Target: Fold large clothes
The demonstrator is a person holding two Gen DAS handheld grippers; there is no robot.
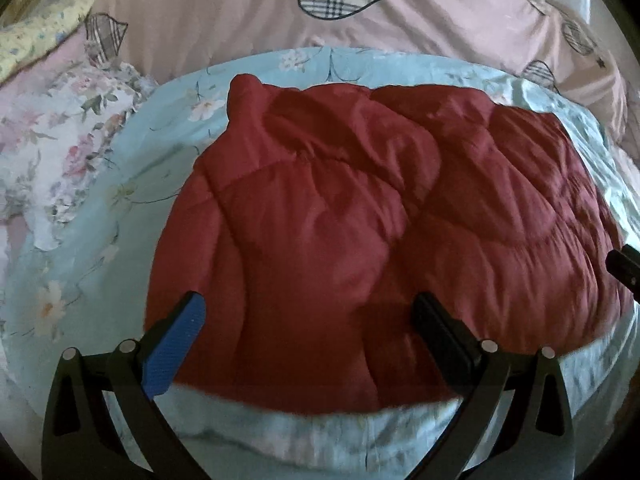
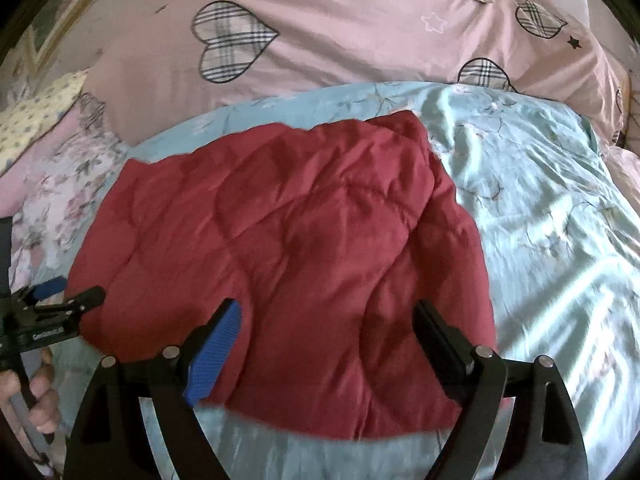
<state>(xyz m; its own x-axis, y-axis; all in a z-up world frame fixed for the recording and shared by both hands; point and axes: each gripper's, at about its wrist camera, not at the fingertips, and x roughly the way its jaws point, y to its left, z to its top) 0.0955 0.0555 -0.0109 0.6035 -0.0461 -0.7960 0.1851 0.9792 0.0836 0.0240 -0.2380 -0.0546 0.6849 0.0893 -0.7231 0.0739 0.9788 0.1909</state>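
A dark red quilted puffer jacket [image 1: 360, 208] lies folded into a compact bundle on a light blue floral bedsheet [image 1: 132, 184]. It also shows in the right wrist view [image 2: 304, 248]. My left gripper [image 1: 308, 312] is open and empty, hovering just above the jacket's near edge. My right gripper [image 2: 324, 320] is open and empty over the jacket's near right part. The left gripper [image 2: 60, 296] shows at the left edge of the right wrist view, held by a hand. The right gripper's tip [image 1: 624, 268] shows at the right edge of the left wrist view.
A pink duvet with plaid hearts [image 2: 360, 40] lies behind the blue sheet [image 2: 540, 208]. A white floral cloth [image 1: 68, 152] and a yellow floral cloth [image 1: 36, 36] lie at the left. The sheet's near edge [image 1: 320, 428] runs just below the jacket.
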